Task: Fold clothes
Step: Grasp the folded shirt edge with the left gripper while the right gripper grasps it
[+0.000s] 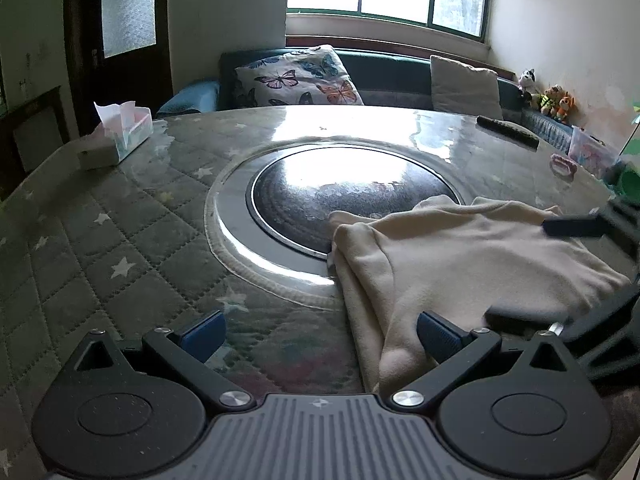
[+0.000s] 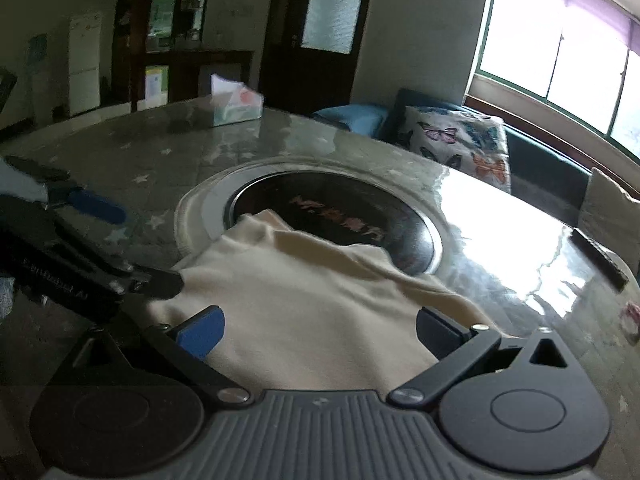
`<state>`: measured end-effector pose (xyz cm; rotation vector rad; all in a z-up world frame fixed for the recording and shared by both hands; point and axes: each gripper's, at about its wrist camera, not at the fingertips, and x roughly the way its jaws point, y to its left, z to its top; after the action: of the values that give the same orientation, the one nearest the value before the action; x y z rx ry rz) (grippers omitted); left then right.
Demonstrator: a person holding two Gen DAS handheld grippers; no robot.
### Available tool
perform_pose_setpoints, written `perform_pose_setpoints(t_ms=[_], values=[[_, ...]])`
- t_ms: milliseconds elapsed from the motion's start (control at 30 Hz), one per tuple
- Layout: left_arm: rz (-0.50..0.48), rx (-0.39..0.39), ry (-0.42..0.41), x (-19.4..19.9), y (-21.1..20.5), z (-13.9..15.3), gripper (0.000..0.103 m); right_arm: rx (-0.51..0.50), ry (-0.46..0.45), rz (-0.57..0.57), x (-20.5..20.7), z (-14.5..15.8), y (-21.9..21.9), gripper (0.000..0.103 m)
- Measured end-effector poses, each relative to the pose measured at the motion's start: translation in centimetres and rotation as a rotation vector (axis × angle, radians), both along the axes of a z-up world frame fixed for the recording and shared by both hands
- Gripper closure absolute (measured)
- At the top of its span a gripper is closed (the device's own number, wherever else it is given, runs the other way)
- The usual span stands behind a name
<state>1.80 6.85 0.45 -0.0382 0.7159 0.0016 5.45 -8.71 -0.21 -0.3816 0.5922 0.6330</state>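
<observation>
A cream garment (image 1: 460,264) lies folded on the round table, partly over the dark centre disc (image 1: 344,188). My left gripper (image 1: 320,334) is open at the garment's left edge, its right finger over the cloth and its left finger over the table cover. In the right wrist view the garment (image 2: 304,312) lies directly between the fingers of my open right gripper (image 2: 318,330). The left gripper (image 2: 120,252) shows at the left of that view, open, one finger on the cloth's edge. The right gripper (image 1: 560,272) shows blurred at the right of the left wrist view.
A tissue box (image 1: 120,136) stands at the table's far left. A dark remote (image 1: 508,132) lies at the far right edge, with pink items (image 1: 580,156) beyond. A sofa with a butterfly cushion (image 1: 300,78) is behind the table. The quilted star cover (image 1: 100,248) spans the left.
</observation>
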Motion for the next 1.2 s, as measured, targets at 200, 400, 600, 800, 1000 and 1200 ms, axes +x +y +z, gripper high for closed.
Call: perform_pose_setpoints(t_ms=[200,400,600,800,1000,1200], values=[[0.048,0.004,-0.011,-0.1,1.8,0.4,0.000,-0.010,-0.021,0.014,-0.7,0.6,0.6,0.004],[0.140,-0.044,-0.020,0.4,4.7,1.1,0.000,-0.009,-0.032,0.126,-2.5,2.0,2.1,0.013],[0.164,-0.151,-0.008,0.9,6.2,1.6,0.001,-0.074,-0.024,0.262,-4.0,0.9,5.0,0.035],[0.140,-0.291,0.036,1.7,6.1,1.2,0.001,-0.139,-0.028,0.323,-4.8,-0.1,6.5,0.056],[0.117,-0.435,0.085,2.7,5.9,0.8,0.001,-0.140,-0.043,0.313,-4.8,0.0,6.3,0.084],[0.126,-0.591,0.145,4.3,5.3,0.3,0.007,-0.033,0.010,0.285,-3.9,1.8,4.8,0.090]])
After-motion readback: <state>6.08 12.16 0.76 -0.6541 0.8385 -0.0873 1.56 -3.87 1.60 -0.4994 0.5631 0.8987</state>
